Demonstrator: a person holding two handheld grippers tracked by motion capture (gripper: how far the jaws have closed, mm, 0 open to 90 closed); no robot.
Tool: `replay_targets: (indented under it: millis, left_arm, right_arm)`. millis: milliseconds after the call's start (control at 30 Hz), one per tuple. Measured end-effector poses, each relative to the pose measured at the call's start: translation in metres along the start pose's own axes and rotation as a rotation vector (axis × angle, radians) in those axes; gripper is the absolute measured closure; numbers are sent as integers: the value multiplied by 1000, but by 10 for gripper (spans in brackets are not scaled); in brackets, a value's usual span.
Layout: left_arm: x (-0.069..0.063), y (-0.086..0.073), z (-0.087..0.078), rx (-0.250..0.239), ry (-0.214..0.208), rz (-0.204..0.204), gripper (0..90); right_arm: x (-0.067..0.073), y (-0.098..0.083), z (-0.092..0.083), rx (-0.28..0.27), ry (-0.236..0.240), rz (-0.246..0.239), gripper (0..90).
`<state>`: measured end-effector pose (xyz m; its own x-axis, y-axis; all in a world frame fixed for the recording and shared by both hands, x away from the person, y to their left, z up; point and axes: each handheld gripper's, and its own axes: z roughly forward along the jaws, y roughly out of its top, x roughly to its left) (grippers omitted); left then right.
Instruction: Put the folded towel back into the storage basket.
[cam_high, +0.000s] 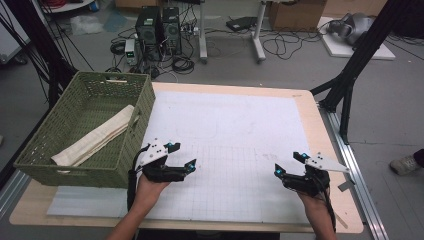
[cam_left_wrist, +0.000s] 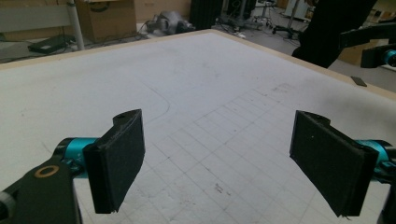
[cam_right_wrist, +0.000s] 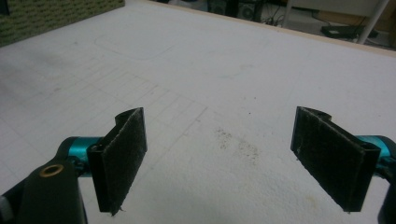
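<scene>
My left gripper (cam_high: 182, 155) hovers low over the white gridded mat (cam_high: 230, 135), just right of the green basket (cam_high: 107, 170), held by a hand from the bottom edge. Its jaws stand wide apart with nothing between them; the left gripper view (cam_left_wrist: 217, 161) has bare mat between the black pads (cam_left_wrist: 119, 158). My right gripper (cam_high: 287, 163) sits over the mat's right front part, also open and empty (cam_right_wrist: 219, 158), its pads (cam_right_wrist: 122, 156) far apart. A folded cream cloth (cam_high: 95, 137) lies inside the basket.
The green woven basket stands at the table's left side, over the mat's edge. The wooden table edge (cam_high: 320, 120) runs close on the right. Computers (cam_high: 157, 30), cables and a black frame leg (cam_high: 350, 75) stand on the floor beyond.
</scene>
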<state>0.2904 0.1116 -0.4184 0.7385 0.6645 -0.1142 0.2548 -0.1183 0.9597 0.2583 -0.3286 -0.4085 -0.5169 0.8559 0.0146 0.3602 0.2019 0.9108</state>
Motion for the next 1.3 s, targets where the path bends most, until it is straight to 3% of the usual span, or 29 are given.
replay_targets:
  millis: [133,300,700,1300]
  left_arm:
    - [0,-1,1,-4,3,-13,182]
    - [1,-1,2,-9,11,8,184]
    - [-3,2,-5,-28,-4,27,184]
    - [-1,2,-4,-33,0,11,185]
  right_arm:
    - [-2,-1,-5,-13,3,8,169]
    - [-5,-2,-4,-11,-1,10,169]
    - [4,1,-12,-19,-15,-5,169]
    - [3,1,-6,-18,-2,-7,169]
